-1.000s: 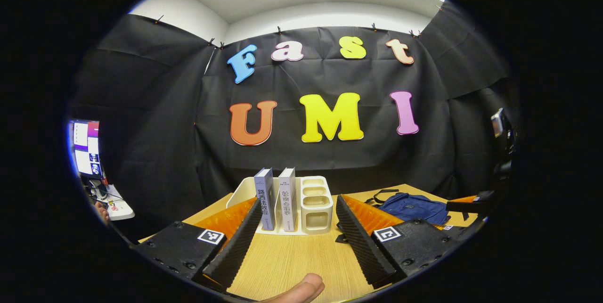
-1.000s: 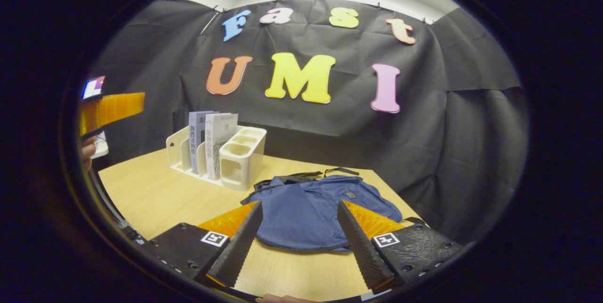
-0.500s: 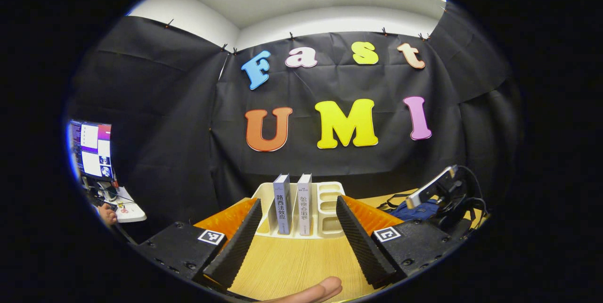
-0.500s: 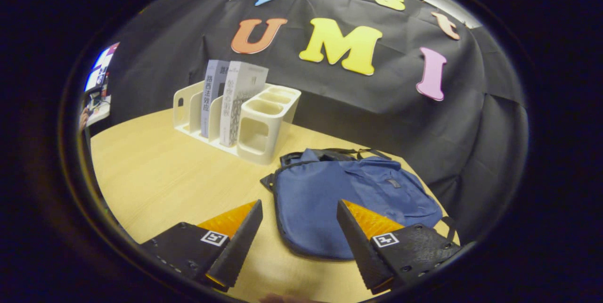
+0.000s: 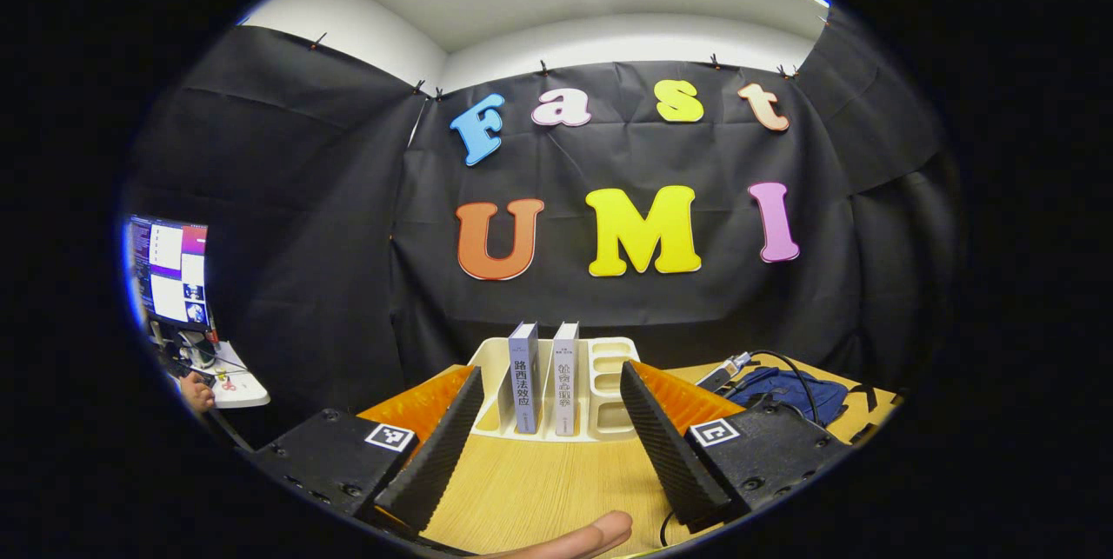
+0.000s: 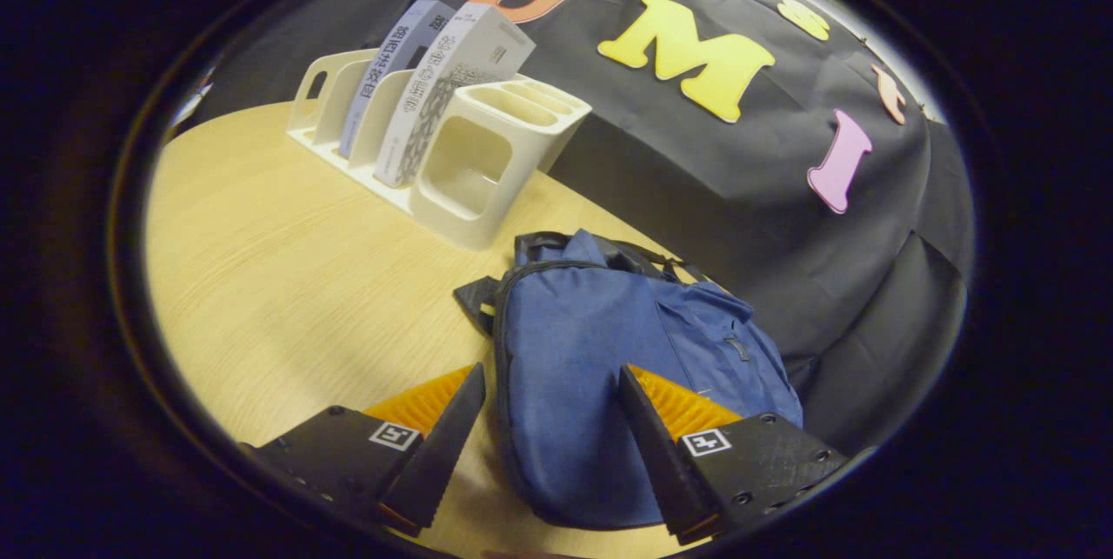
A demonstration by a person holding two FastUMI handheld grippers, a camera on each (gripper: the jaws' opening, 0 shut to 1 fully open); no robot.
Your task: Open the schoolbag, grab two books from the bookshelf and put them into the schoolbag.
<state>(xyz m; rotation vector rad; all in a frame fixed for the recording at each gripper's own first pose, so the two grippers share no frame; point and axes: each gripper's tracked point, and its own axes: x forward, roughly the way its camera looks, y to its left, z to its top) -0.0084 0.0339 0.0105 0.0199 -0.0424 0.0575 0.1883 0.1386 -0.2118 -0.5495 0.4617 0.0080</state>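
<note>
A blue schoolbag [image 6: 600, 368] lies flat and zipped on the wooden table [image 6: 278, 281], and shows in the left gripper view as a blue schoolbag [image 5: 796, 389] at the right. My right gripper [image 6: 546, 442] hangs open just above its near end, fingers spread wide over the fabric. Two upright books [image 6: 435, 81] stand in a cream bookshelf [image 6: 469, 168]. In the left gripper view the books [image 5: 543, 376] sit in the bookshelf [image 5: 609, 385] straight ahead, and my left gripper [image 5: 548, 437] is open in front of them with nothing between its fingers.
A fingertip [image 5: 583, 537] shows at the bottom of the left gripper view. A monitor [image 5: 169, 272] and a small white desk [image 5: 230, 385] stand far left. A black cable [image 5: 774, 363] runs near the bag. Black cloth backs the table.
My right gripper has dropped and tilted down toward the schoolbag, which now lies under its fingers. The left gripper has barely shifted, still facing the books.
</note>
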